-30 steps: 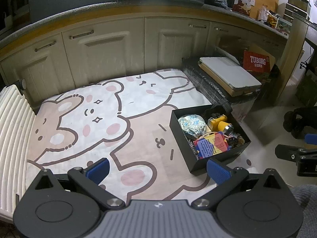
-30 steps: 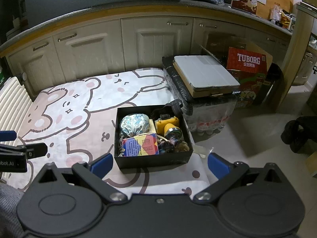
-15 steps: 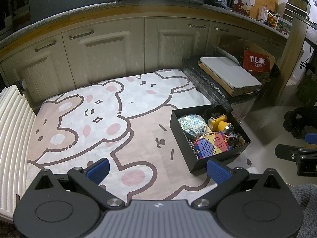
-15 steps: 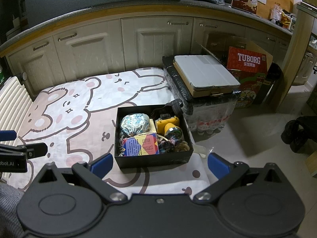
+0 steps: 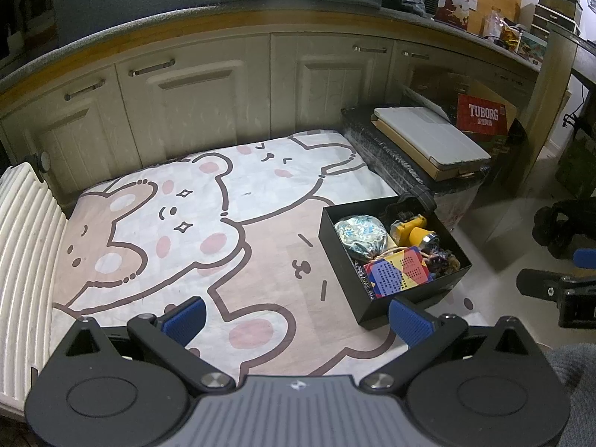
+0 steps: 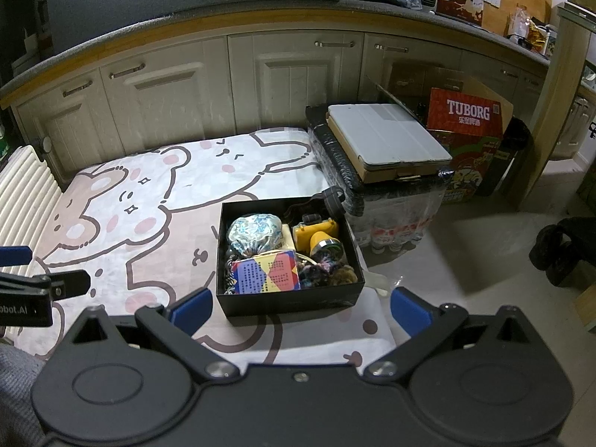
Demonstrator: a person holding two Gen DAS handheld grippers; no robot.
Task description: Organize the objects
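A black open box (image 6: 290, 301) (image 5: 406, 298) sits on the right part of a cartoon bear mat (image 5: 186, 223) (image 6: 130, 201). Inside lie a blue patterned pouch (image 6: 255, 232) (image 5: 359, 232), a yellow headlamp (image 6: 316, 234) (image 5: 409, 229), a red, blue and yellow card box (image 6: 266, 272) (image 5: 398, 272) and dark scrunchies (image 6: 320, 270). My right gripper (image 6: 300, 311) hangs open just in front of the box. Over the mat to the box's left, my left gripper (image 5: 298, 320) is open and holds nothing.
Cream cabinets (image 5: 186, 100) line the back under a counter. A wrapped black crate (image 6: 335, 156) with a grey tablet case (image 6: 387, 134) stands right of the mat, beside a red Tuborg carton (image 6: 469, 115). A white ribbed radiator (image 5: 22, 260) lies left. Dark shoes (image 6: 562, 253) are on the tile floor.
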